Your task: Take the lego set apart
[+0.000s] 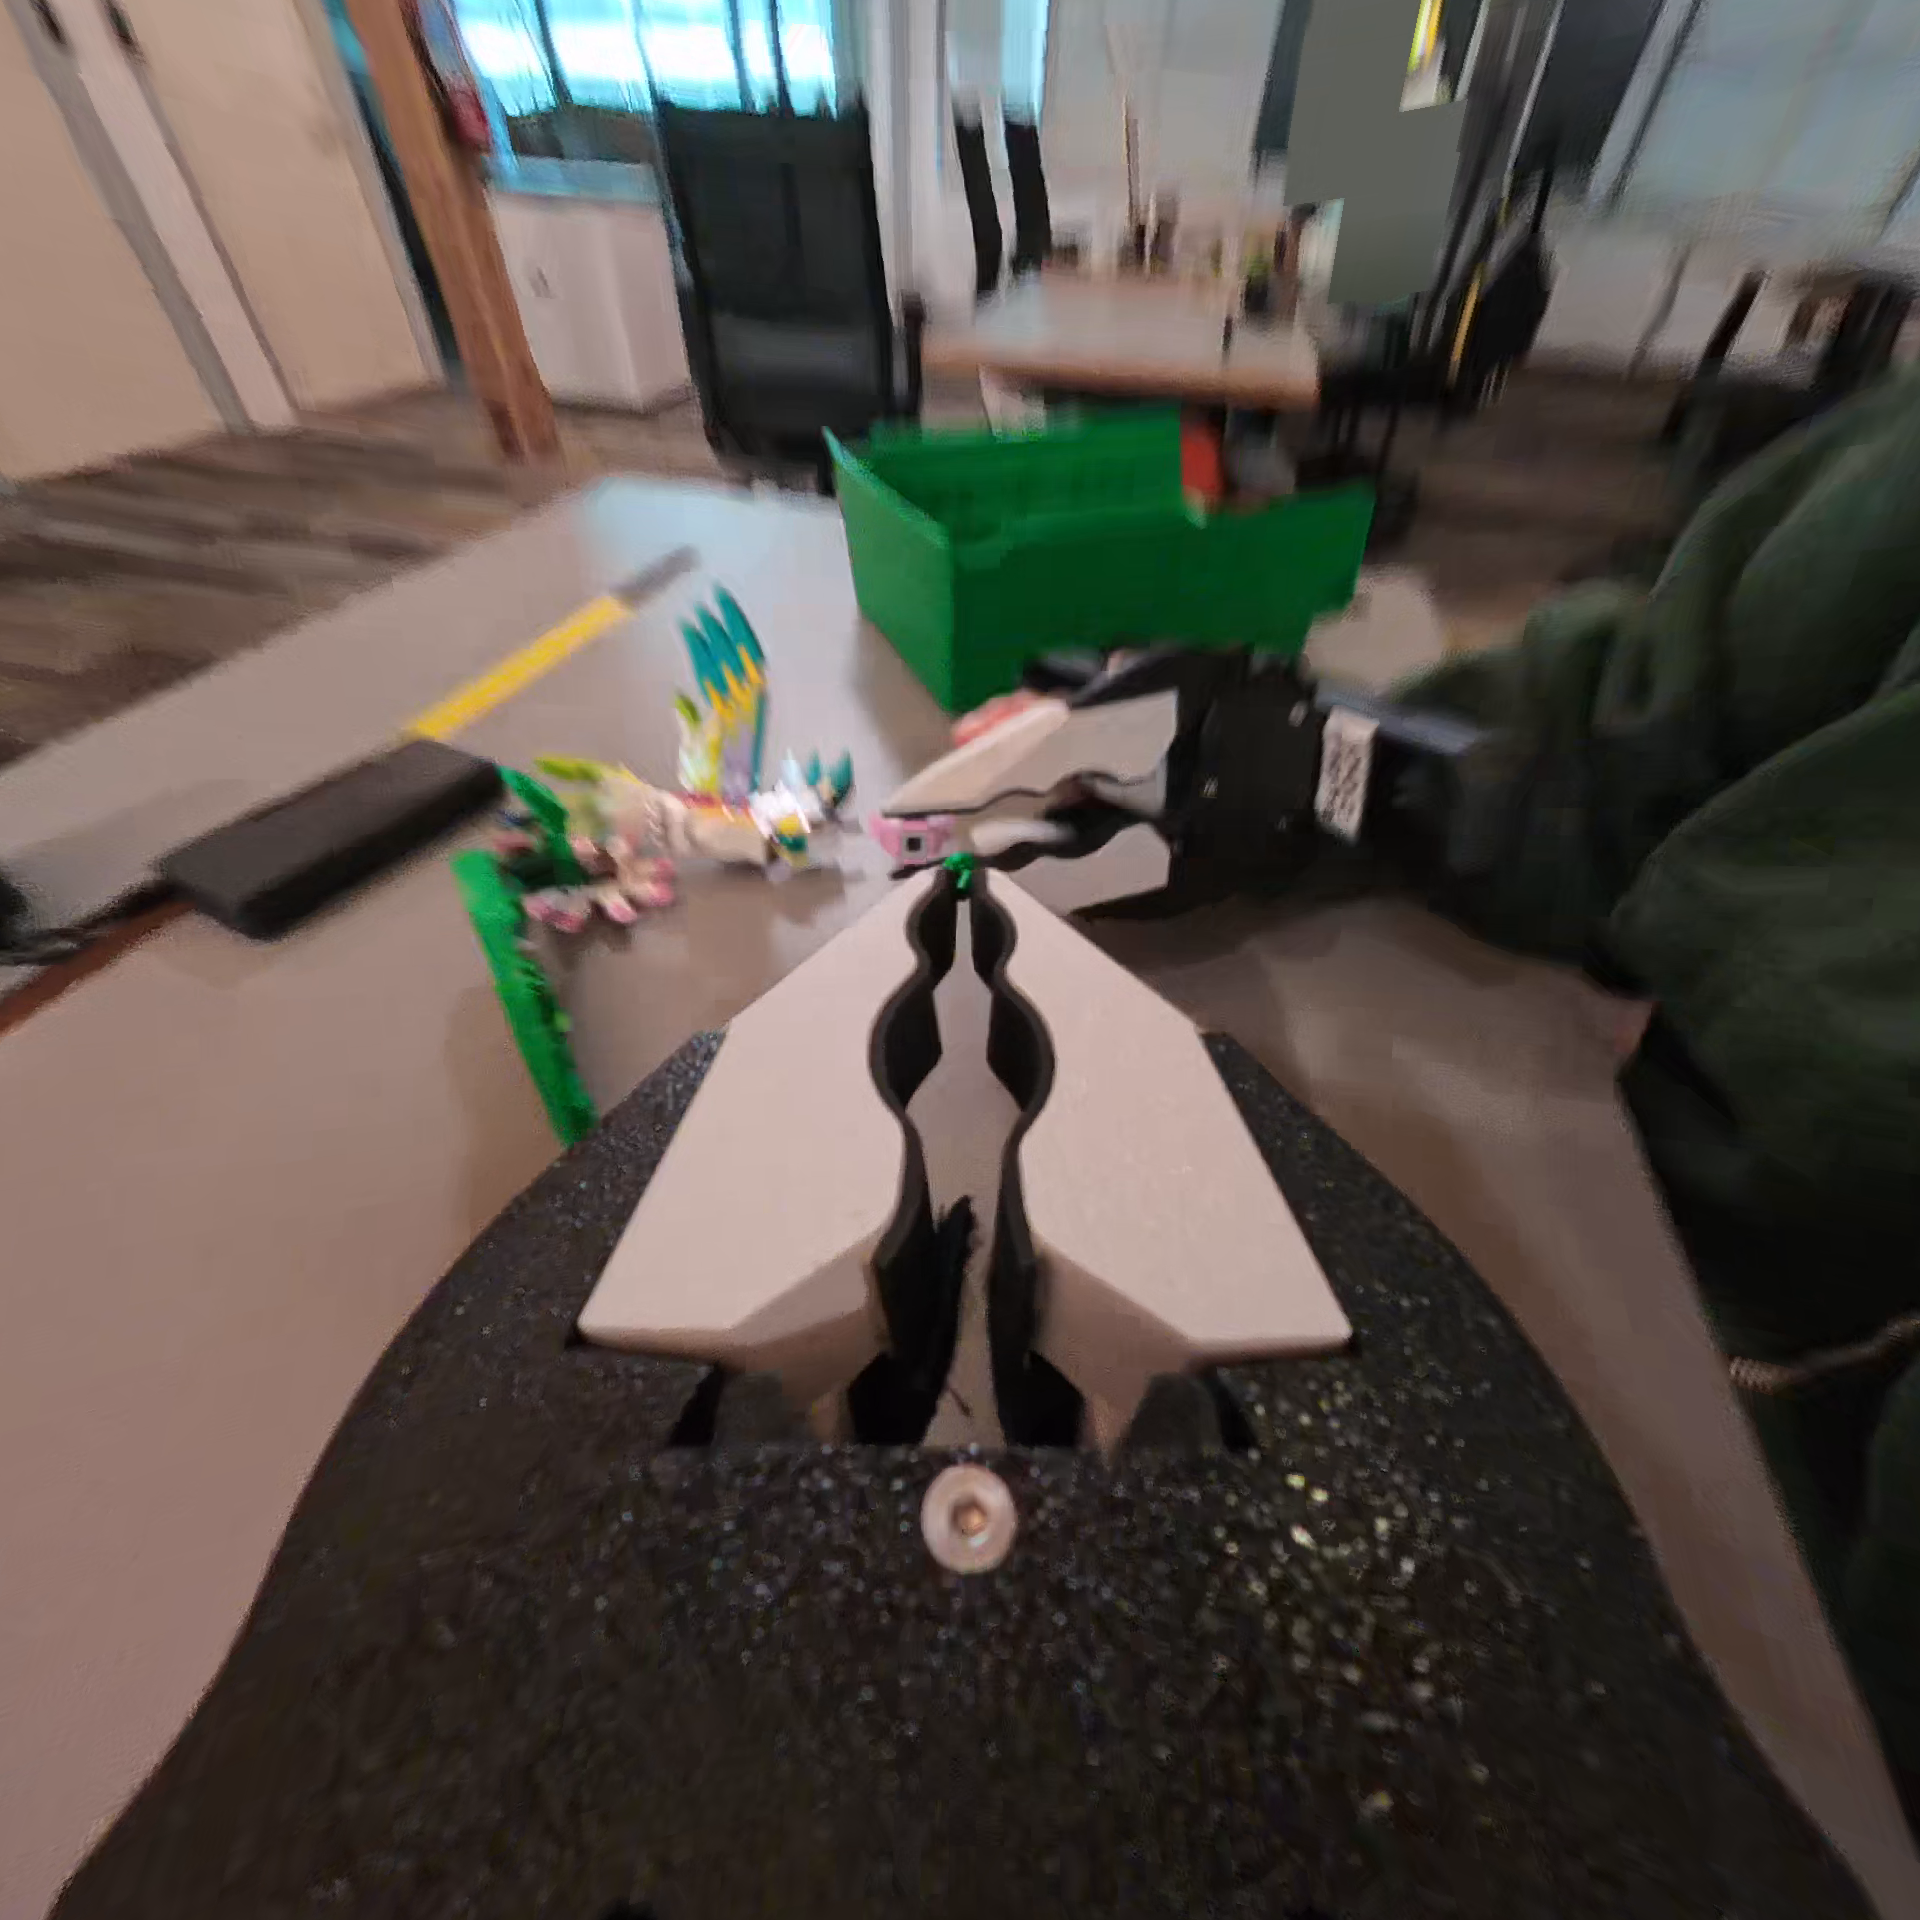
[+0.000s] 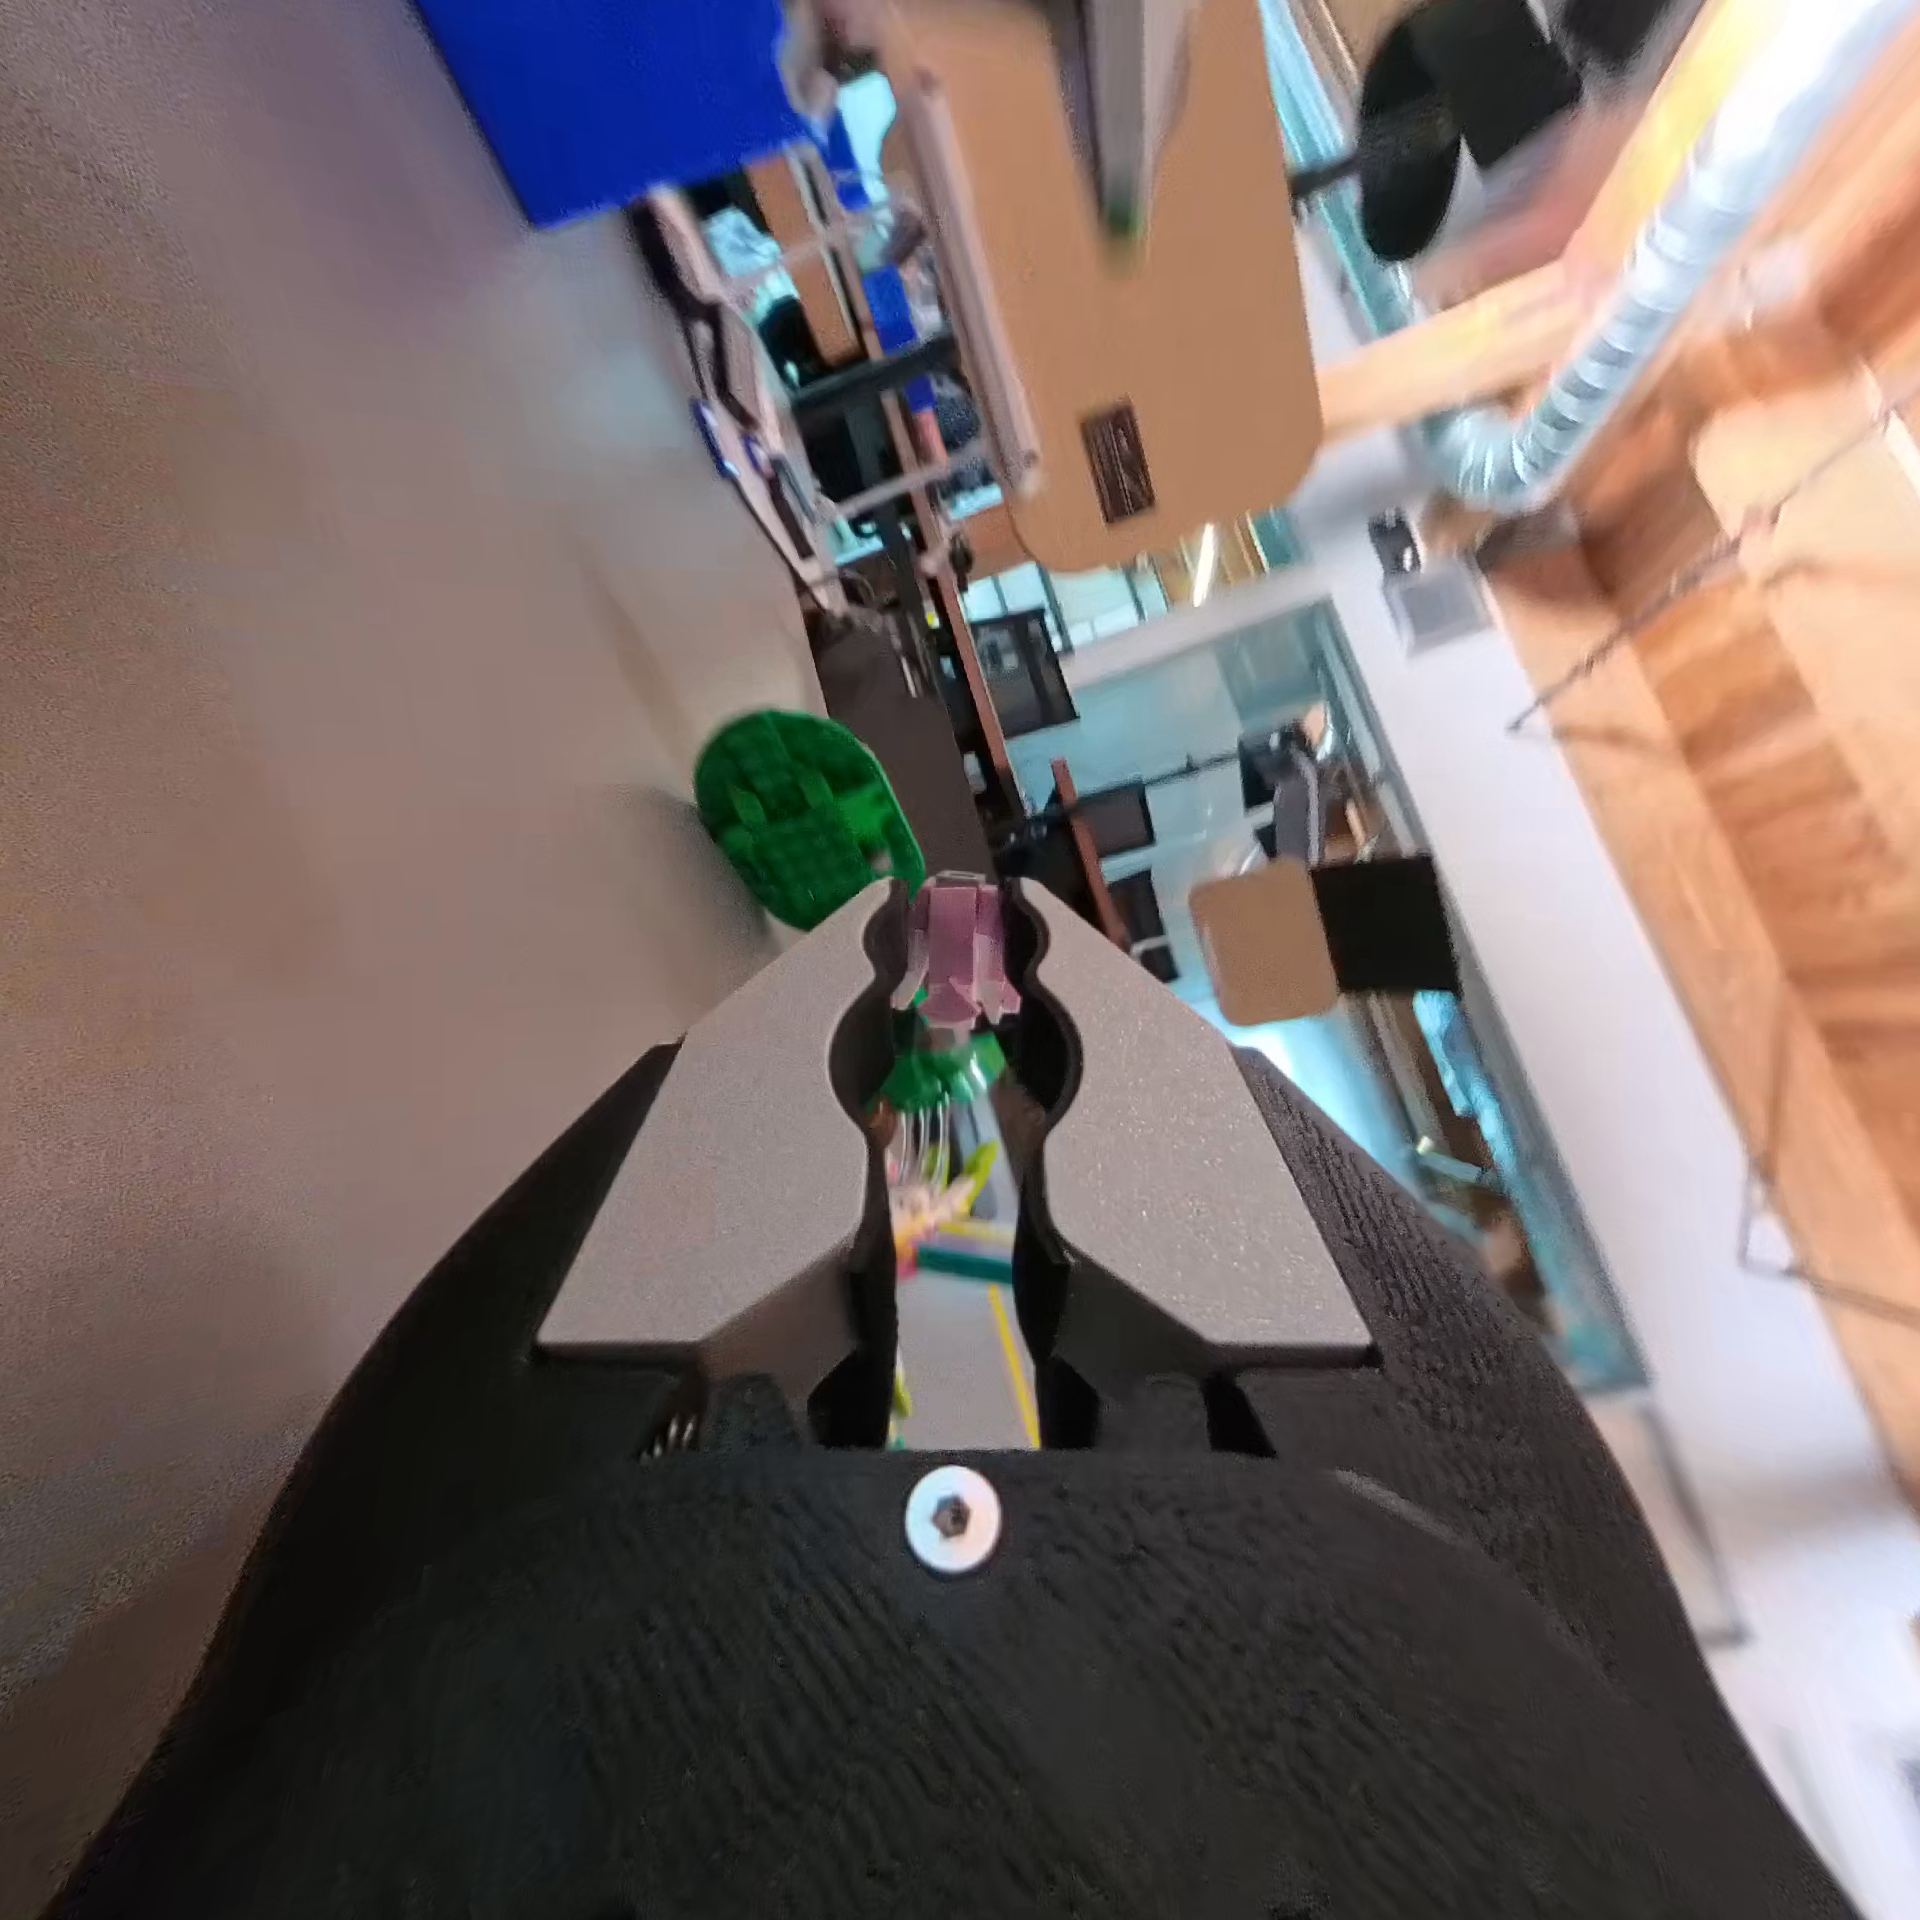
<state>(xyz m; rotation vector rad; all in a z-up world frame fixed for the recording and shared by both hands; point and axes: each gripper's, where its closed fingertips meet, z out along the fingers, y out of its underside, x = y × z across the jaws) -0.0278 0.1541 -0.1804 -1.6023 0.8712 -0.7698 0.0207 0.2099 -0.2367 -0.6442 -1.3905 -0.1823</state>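
Note:
My left gripper (image 1: pixel 958 871) is shut on a small green lego piece (image 1: pixel 958 864) held above the table. My right gripper (image 2: pixel 954 902) is shut on a pink lego flower piece (image 2: pixel 954 956); in the left wrist view it (image 1: pixel 914 831) reaches in from the right, turned on its side, with the pink piece (image 1: pixel 912 834) at its tips, close to the left gripper's tips. The rest of the lego set, a white winged creature (image 1: pixel 727 790) and pink flowers (image 1: pixel 603 894), lies on the table beside a green lego baseplate (image 1: pixel 520 977), which also shows in the right wrist view (image 2: pixel 790 821).
A green bin (image 1: pixel 1091 561) stands at the back of the table (image 1: pixel 312 1195). A black flat device (image 1: pixel 332 831) and a yellow-handled tool (image 1: pixel 540 655) lie at the left. A person's dark green sleeve (image 1: pixel 1714 831) fills the right side.

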